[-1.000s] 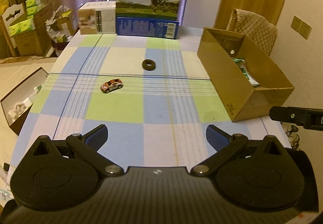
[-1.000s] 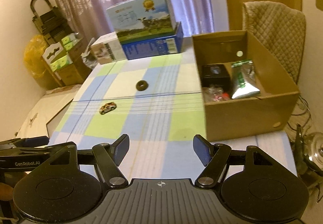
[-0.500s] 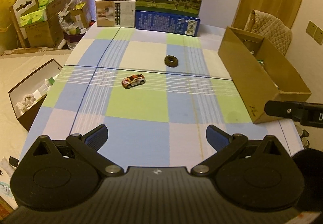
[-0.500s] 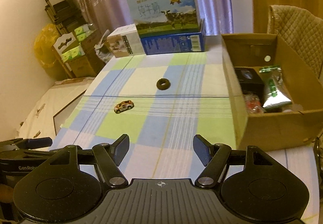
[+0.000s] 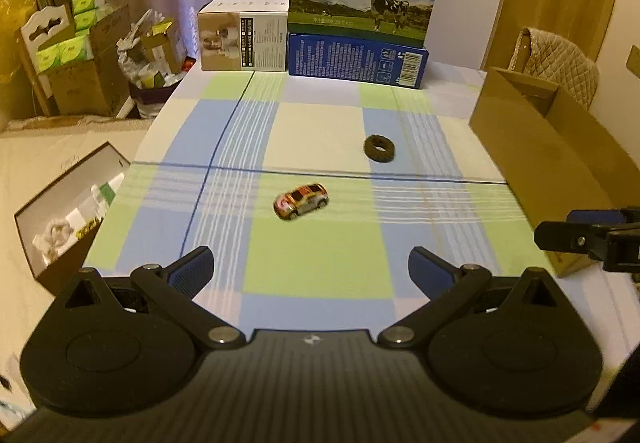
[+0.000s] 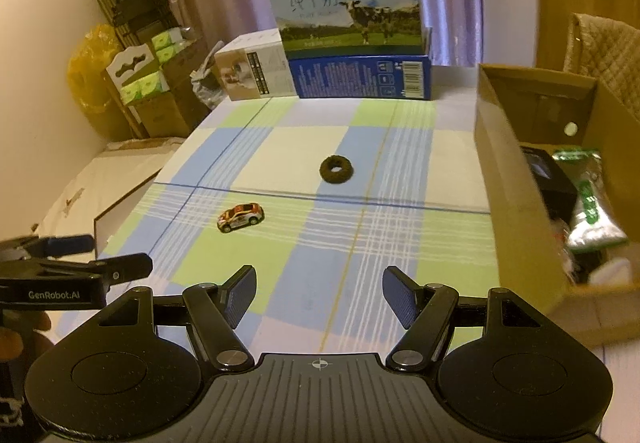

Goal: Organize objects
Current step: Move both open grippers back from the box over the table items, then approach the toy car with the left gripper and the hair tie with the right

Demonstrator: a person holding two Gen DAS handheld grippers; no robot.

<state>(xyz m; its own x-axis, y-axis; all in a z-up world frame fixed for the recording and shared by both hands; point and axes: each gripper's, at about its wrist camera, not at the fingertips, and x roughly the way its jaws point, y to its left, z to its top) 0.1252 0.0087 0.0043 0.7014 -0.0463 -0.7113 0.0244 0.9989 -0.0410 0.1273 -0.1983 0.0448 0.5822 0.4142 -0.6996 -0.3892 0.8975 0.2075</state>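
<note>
While both tools hover above the near edge of the blue, green and cream checked tablecloth (image 5: pixel 312 279), the left gripper (image 5: pixel 311 272) and the right gripper (image 6: pixel 319 295) each have their jaws spread wide with nothing between the blue pads. The small orange-and-silver toy car (image 5: pixel 301 200) sits mid-table on a green square, near but apart from the dark brown fuzzy ring (image 5: pixel 379 148) beyond it. The open brown cardboard box (image 6: pixel 504 179) at the table's right edge holds a black box (image 6: pixel 550 179) and a green foil packet (image 6: pixel 592 203).
</note>
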